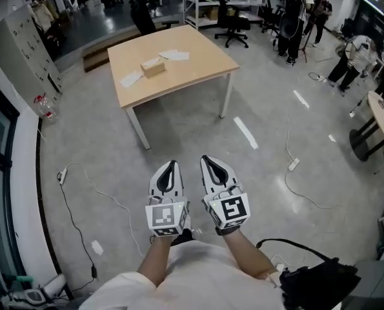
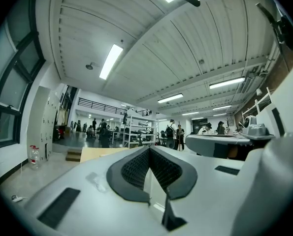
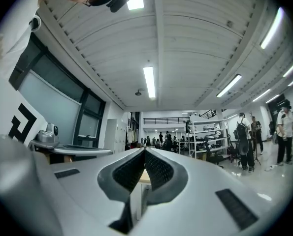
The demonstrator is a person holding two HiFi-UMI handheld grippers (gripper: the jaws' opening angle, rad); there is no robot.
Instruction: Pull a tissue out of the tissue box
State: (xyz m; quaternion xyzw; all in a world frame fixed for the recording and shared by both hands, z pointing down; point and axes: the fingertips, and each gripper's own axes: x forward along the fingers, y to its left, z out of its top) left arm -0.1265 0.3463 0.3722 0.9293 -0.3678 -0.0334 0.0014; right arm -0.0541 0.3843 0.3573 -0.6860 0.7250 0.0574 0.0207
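I've got the tissue box [image 1: 152, 66] well ahead of me, a small tan cardboard block lying flat near the middle of the pale wooden tabletop [image 1: 201, 66]. Its long axis runs roughly across my head view, and flat white sheets [image 1: 131, 78] lie just beside it on either side. The left gripper [image 1: 170, 165] and right gripper [image 1: 206, 159] hang side by side over the glossy grey floor [image 1: 198, 131], well short of the tabletop, each with its ribbed black fingers [image 2: 131, 168] pressed together on nothing. Beyond is an open workshop with white metal shelving [image 1: 208, 2], and people standing at the right.
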